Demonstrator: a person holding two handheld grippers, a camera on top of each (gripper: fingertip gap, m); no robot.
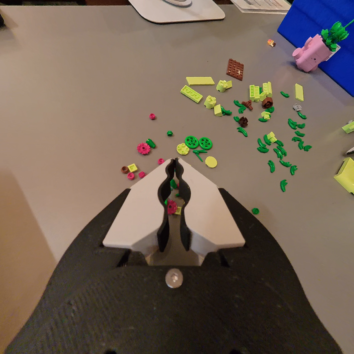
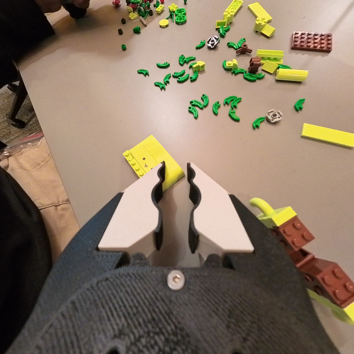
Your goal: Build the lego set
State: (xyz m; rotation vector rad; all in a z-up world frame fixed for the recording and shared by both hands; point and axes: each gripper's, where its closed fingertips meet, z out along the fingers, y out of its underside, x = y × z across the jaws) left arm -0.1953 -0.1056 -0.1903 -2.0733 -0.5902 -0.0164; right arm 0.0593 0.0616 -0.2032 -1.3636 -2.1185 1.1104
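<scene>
- Lime panel with studs lies on the desk, just beyond the right hand-held gripper, whose jaws stand parted and empty.
- Left hand-held gripper looks pinched together, possibly empty, over magenta flowers.
- Straddle the panel's edges squarely before squeezing.

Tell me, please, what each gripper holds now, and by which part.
Nothing is held. The left gripper is shut with nothing between its tips. The right gripper is open above the lime panel and does not grasp it.

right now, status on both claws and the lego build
Left claw shut, empty, over pink and green bits. Right claw open, tips at lime face panel. Brown and lime sub-build beside right claw. Loose green leaves ahead.
</scene>
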